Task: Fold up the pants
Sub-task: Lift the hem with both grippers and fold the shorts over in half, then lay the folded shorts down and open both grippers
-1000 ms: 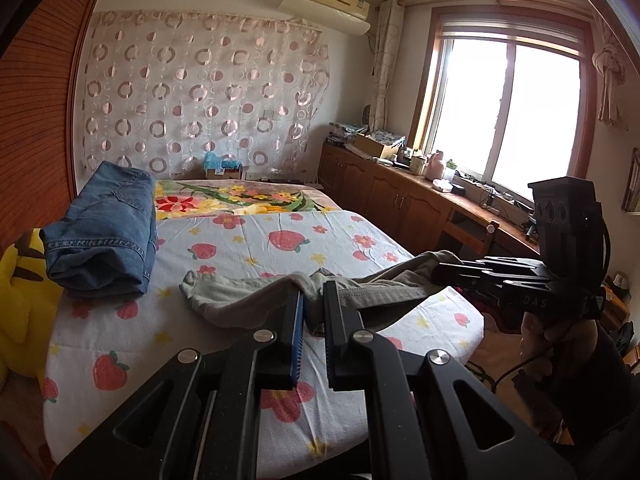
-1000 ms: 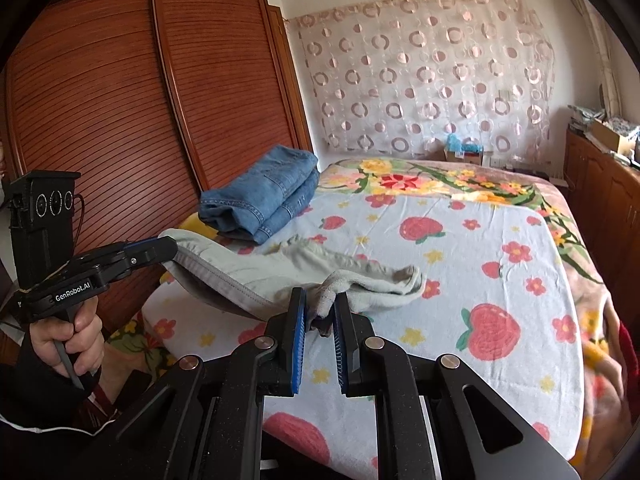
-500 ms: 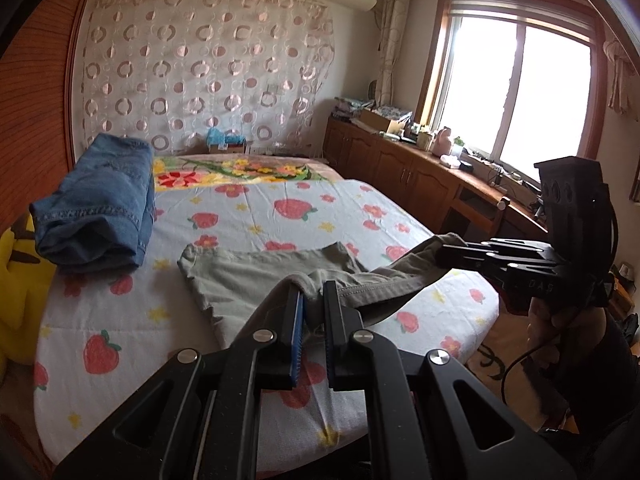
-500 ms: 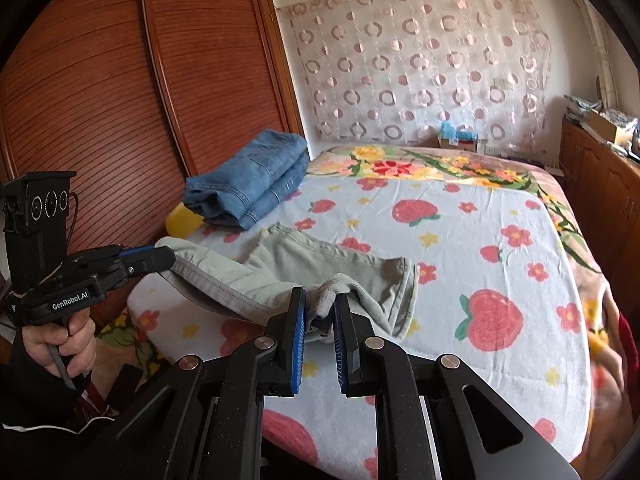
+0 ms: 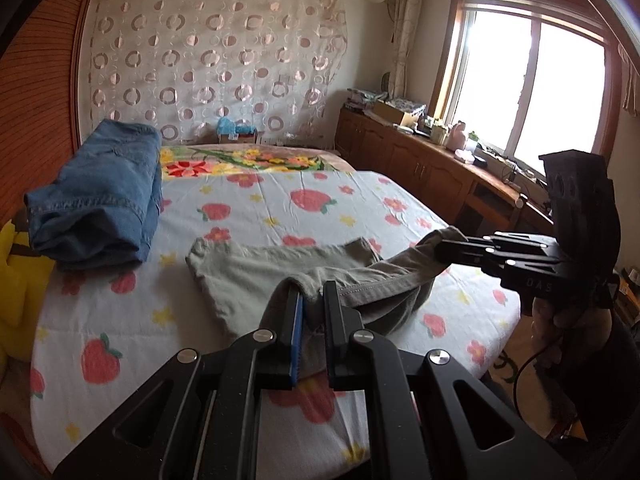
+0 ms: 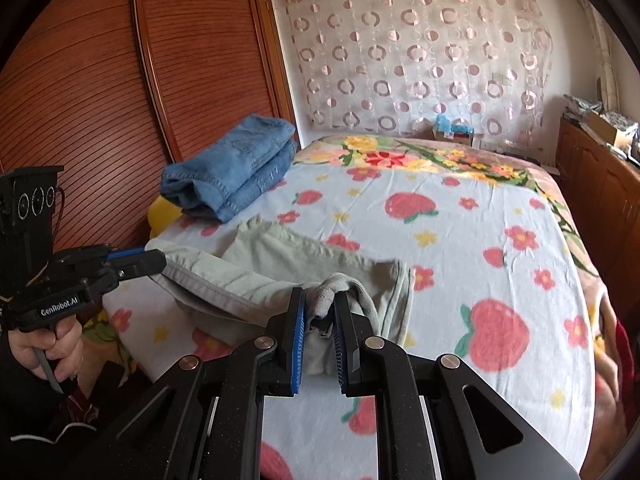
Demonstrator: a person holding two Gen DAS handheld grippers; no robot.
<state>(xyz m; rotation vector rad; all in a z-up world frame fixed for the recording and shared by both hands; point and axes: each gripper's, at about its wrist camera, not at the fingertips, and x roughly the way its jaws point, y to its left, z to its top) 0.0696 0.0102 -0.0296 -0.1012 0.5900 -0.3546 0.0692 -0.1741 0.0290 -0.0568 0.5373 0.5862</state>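
Pants [image 5: 280, 276], soft, limp and light, lie near the bed's [image 5: 120, 320] foot edge, waistband lifted. Left gripper [image 5: 312, 320] at six o'clock and right gripper [image 6: 320, 316] each clamp a waistband corner; grip seams there. Folded jeans [image 5: 96, 204] sit at ten o'clock.

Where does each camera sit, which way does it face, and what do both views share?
Left wrist: on the left claw, facing across the bed toward the window; shows the right claw and hand.
Right wrist: on the right claw, facing the wardrobe; shows the left claw and hand.
Shared: grey pants, folded jeans, patterned curtain.
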